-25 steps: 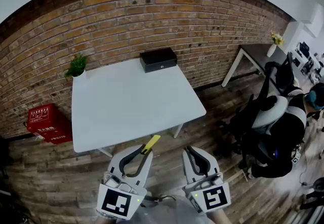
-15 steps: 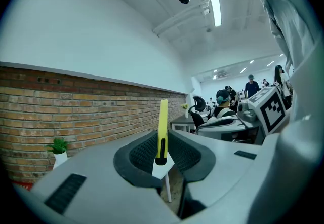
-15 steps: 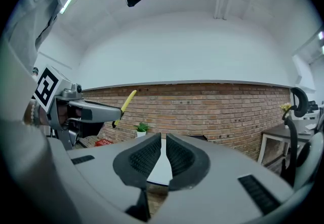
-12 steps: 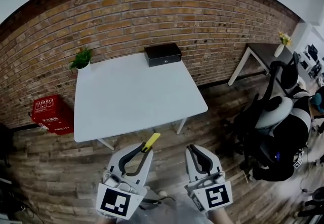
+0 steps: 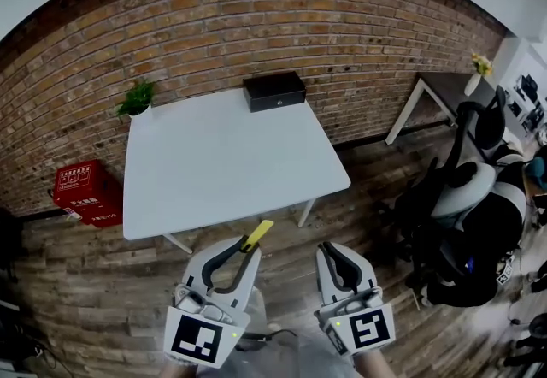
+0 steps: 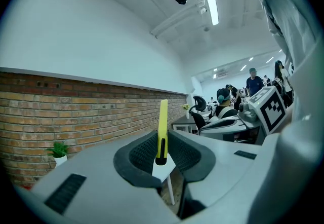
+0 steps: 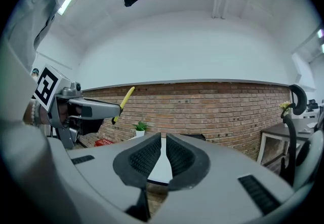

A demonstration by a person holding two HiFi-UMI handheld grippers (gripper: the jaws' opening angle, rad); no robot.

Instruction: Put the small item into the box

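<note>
A black box [image 5: 273, 91] sits at the far edge of the white table [image 5: 222, 171], against the brick wall; it also shows small in the right gripper view [image 7: 193, 136]. My left gripper [image 5: 244, 251] hovers over the floor, short of the table's near edge, shut on a slim yellow item [image 5: 255, 235]. That yellow item [image 6: 162, 125] stands upright between the jaws of the left gripper [image 6: 161, 155]. My right gripper [image 5: 329, 250] is beside it, jaws together with nothing between them [image 7: 163, 153]. From there I see the left gripper [image 7: 81, 109] and the yellow item [image 7: 124, 99].
A small potted plant [image 5: 137, 98] stands on the table's far left corner. A red crate [image 5: 83, 192] sits on the wooden floor at the left. Office chairs [image 5: 461, 197] and another desk [image 5: 436, 85] are at the right, with people in the distance.
The head view has shifted a little, so the table sits slightly lower and further right than one second ago. Both grippers hold the same pose, the left one still shut on the yellow item.
</note>
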